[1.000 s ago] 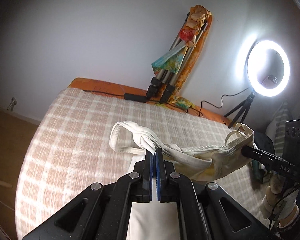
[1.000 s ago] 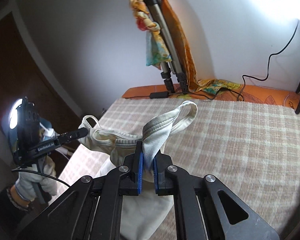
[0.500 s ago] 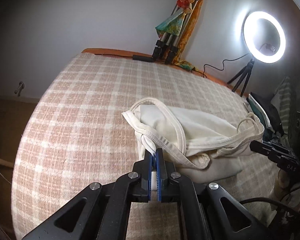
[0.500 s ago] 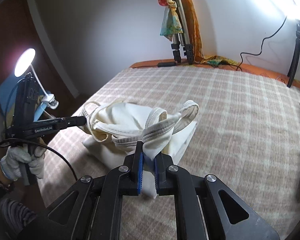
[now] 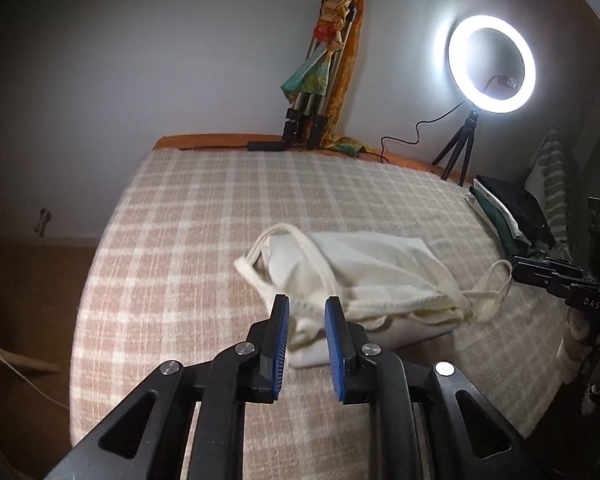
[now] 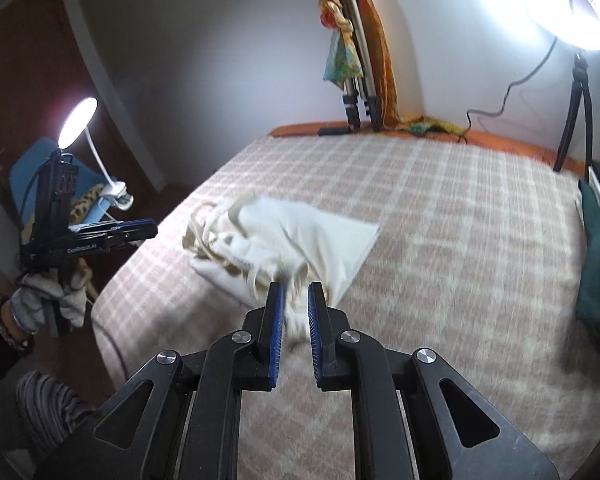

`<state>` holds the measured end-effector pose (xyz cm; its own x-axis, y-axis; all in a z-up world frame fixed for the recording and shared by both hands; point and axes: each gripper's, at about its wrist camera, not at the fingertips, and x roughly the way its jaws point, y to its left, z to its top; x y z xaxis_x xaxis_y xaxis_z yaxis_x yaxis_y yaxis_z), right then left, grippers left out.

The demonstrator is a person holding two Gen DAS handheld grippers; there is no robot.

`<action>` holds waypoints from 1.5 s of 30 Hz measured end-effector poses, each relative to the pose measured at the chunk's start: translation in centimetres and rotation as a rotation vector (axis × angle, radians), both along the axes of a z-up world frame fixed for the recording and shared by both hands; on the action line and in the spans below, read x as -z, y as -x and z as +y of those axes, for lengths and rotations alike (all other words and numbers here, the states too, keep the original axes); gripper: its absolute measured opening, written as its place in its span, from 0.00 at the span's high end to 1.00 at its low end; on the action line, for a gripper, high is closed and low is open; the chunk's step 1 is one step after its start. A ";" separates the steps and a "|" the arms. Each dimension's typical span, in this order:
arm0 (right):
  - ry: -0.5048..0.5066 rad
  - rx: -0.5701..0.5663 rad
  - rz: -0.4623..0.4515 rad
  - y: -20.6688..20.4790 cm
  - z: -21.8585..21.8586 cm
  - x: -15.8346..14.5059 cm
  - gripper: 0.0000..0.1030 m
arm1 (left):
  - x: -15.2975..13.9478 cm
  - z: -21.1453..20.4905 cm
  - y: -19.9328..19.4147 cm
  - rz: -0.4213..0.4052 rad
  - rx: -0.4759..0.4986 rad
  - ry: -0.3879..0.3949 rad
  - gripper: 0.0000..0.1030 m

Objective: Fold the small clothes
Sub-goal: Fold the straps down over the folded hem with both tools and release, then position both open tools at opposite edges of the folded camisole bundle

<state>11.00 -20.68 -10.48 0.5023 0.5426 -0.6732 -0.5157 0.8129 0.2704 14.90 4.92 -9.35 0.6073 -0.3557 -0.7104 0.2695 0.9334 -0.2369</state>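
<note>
While both jaws stand apart, the cream tank top [image 5: 364, 268] lies folded over on the checked bedspread [image 5: 188, 216], toward the near half of the bed, and neither tool holds it. Left hand-held gripper [image 5: 306, 316]: released, blue pads spread, with the garment's ribbed edge showing in the gap just past the tips; contact there is not clear. Right hand-held gripper [image 6: 296, 306]: also released, pads apart, with the blurred near edge of the tank top [image 6: 288, 240] between and just ahead of them; cannot tell if it touches. In the left wrist view one shoulder strap loops out at the far left corner of the cloth, and another strap loop [image 5: 494, 290] trails off to the right, ending just beside the right hand-held gripper's black tip [image 5: 556, 280]. In the right wrist view the left tool [image 6: 96, 236] sits off the left edge of the bed, gripped by a gloved hand [image 6: 40, 300], near the garment's strap end but apart from it. Background: ring light [image 5: 492, 64] on a small tripod at the far right edge of the bed, folded tripod [image 5: 312, 96] draped in patterned cloth against the wall, a stack of dark folded clothes [image 5: 512, 212] at the right side, and a clip lamp [image 6: 78, 122] lit on a blue chair by the door.
</note>
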 end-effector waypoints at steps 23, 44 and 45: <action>0.114 -0.091 0.203 -1.9 3.1 5.5 0.90 | 6.4 -1.1 3.1 0.205 0.119 -0.097 0.80; -0.179 0.205 0.357 -9.7 -1.3 8.5 0.54 | 7.6 1.5 -4.2 0.234 -0.111 0.181 0.52; -0.196 0.210 0.361 -10.0 -1.5 8.7 0.54 | 7.7 1.4 -4.2 0.235 -0.116 0.174 0.55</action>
